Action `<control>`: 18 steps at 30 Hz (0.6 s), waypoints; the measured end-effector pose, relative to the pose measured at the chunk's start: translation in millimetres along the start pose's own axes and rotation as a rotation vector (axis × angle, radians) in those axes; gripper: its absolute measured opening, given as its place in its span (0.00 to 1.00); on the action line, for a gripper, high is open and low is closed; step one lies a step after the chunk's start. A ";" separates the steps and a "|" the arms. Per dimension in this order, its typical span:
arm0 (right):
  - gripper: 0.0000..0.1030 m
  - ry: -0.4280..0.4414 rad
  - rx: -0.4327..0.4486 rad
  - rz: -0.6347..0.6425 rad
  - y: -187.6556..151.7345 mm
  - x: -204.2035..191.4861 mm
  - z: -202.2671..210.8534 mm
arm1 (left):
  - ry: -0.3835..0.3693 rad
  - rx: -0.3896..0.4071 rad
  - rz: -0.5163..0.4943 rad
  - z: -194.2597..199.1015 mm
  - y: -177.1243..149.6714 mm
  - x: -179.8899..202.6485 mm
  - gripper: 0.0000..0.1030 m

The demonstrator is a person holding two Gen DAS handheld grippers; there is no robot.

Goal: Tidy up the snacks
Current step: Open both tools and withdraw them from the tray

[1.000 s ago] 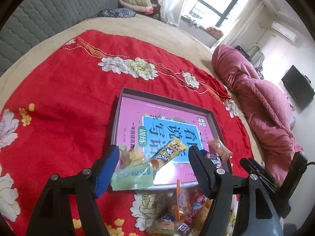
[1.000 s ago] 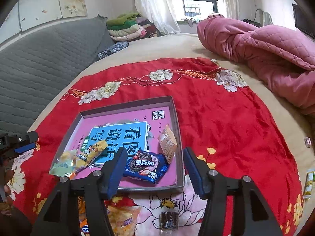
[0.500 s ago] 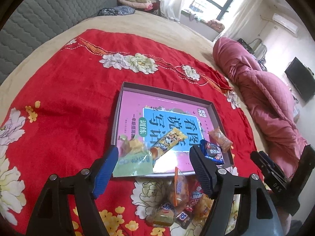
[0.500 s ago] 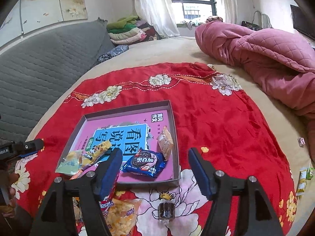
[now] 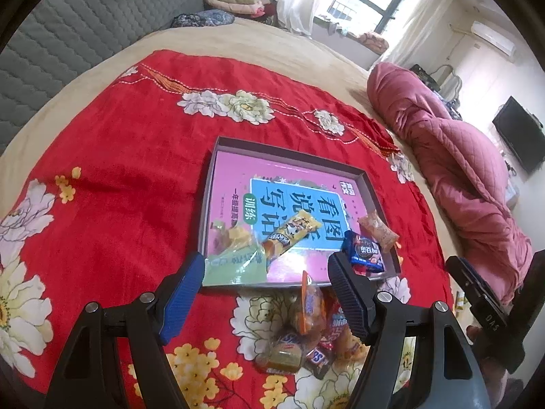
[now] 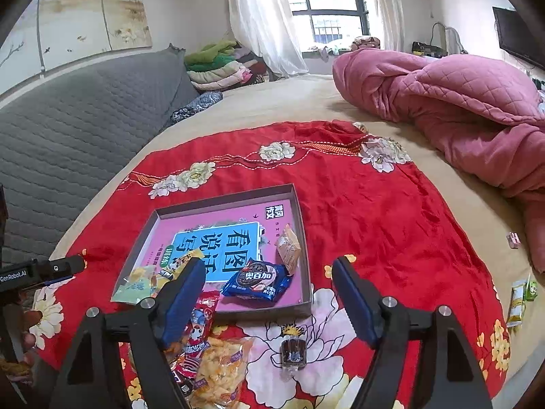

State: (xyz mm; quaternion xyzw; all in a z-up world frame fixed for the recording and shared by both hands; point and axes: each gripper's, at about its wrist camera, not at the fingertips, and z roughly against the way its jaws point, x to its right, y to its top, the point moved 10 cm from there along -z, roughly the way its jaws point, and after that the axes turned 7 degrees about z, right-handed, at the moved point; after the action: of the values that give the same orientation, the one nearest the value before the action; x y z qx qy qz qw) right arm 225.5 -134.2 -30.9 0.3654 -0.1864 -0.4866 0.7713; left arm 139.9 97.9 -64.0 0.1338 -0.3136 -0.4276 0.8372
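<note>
A shallow grey tray (image 5: 218, 156) (image 6: 303, 225) with a pink and blue book cover inside lies on the red flowered cloth. In it are a blue cookie pack (image 6: 257, 281) (image 5: 366, 252), a yellow bar (image 5: 293, 230), a green packet (image 5: 235, 266) and an orange packet (image 6: 289, 247) (image 5: 378, 226). A pile of loose snacks (image 5: 306, 334) (image 6: 211, 358) lies on the cloth in front of the tray. A small dark wrapped sweet (image 6: 293, 351) lies apart. My left gripper (image 5: 267, 289) and right gripper (image 6: 269, 301) are both open and empty, held above the near side.
A pink quilt (image 6: 460, 102) is bunched at the right of the bed. A grey padded headboard (image 6: 68, 129) runs along the left. Small packets (image 6: 519, 296) lie on the bare sheet at the far right. The cloth (image 6: 391, 211) spreads wide around the tray.
Both grippers have drawn back and up from the tray, so more of the snack pile in front shows. Both stay open and empty.
</note>
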 end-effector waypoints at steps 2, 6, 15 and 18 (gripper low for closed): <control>0.75 -0.001 0.006 -0.001 0.4 -0.5 3.1 | -0.006 0.001 -0.010 2.7 -2.0 2.8 0.74; 0.75 -0.006 0.010 0.000 -0.3 -0.9 6.5 | -0.009 0.002 -0.023 5.6 -4.3 5.3 0.74; 0.80 -0.020 0.007 -0.014 -6.2 3.6 8.2 | -0.017 -0.001 -0.009 6.8 -6.0 2.5 0.74; 0.80 -0.026 0.009 -0.019 -7.1 6.3 8.8 | -0.017 -0.006 -0.010 6.0 -7.3 1.8 0.74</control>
State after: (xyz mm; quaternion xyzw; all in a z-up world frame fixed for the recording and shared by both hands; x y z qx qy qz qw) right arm 218.3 -145.0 -30.8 0.3640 -0.1952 -0.4977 0.7627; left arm 132.2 92.4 -62.3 0.1293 -0.3187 -0.4336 0.8329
